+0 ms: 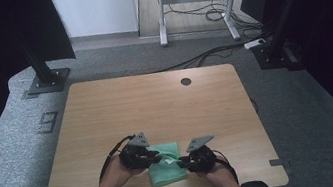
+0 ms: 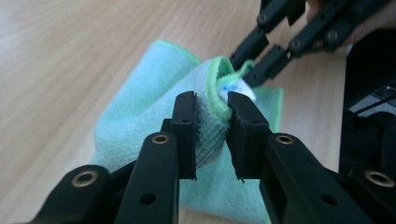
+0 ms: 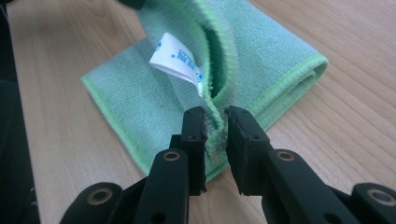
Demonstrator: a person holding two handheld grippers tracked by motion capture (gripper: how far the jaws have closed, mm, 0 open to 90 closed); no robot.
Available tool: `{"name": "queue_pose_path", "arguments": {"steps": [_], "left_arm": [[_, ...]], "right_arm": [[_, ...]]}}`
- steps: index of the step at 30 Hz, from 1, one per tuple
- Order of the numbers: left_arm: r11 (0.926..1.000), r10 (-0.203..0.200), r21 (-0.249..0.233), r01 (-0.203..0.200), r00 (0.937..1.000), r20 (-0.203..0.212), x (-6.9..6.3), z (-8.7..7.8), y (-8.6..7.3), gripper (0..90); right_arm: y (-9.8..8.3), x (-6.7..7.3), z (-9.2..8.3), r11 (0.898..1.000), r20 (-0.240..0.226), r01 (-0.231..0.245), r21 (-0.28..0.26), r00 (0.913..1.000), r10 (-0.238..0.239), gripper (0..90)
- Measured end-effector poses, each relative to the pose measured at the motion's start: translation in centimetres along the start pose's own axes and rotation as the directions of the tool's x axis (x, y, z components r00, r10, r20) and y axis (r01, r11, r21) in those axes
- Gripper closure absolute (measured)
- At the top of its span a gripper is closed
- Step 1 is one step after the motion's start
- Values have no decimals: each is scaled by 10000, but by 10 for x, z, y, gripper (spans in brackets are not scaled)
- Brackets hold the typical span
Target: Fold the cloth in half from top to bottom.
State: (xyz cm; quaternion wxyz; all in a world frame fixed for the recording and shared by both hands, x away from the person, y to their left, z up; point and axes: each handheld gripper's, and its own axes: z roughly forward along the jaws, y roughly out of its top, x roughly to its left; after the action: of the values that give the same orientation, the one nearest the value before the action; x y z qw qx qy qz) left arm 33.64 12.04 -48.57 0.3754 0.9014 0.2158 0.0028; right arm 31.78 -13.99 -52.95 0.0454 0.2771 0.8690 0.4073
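Green microfibre cloth point(image 1: 166, 170) sits folded near the table's point(image 1: 155, 100) near edge, roughly centred left to right, between both grippers. Whole far half of the tabletop is bare wood; only a dark round grommet hole point(image 1: 186, 81) near the far edge. Left gripper point(image 2: 211, 116) comes in from the cloth's left, jaws pinching a raised fold of the cloth; the bunched fabric fills the gap between the pads. Right gripper point(image 3: 215, 127) comes in from the right, jaws clamped on the cloth's stitched hem, with the white care label point(image 3: 177, 63) hanging just beyond its tips. Both forearms enter from the near edge, hands angled inward toward each other, jaws nearly level with the tabletop.
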Motion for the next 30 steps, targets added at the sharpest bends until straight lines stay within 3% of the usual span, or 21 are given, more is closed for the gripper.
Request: {"name": "queue_pose_path", "arguments": {"steps": [7,11,19,26,30], "left_arm": [[9998,-135,168,134,9999,45,-8,3,-22,667],[9993,-240,285,240,9997,23,-11,5,-33,632],[9987,-455,245,453,9989,79,-17,7,-49,573],[9982,-558,203,559,9984,-37,-19,11,-56,531],[9992,-246,308,259,9988,-420,-21,15,-56,549]], "right_arm": [[-6,3,-6,9999,31,-61,108,10000,60,710],[-9,2,-11,9999,96,-54,124,9999,52,644],[-1,-8,-25,9976,367,-478,-496,9981,496,497],[8,-3,-1,9993,771,-381,-36,9963,382,357],[2,1,12,9981,1297,-106,605,9915,27,331]]}}
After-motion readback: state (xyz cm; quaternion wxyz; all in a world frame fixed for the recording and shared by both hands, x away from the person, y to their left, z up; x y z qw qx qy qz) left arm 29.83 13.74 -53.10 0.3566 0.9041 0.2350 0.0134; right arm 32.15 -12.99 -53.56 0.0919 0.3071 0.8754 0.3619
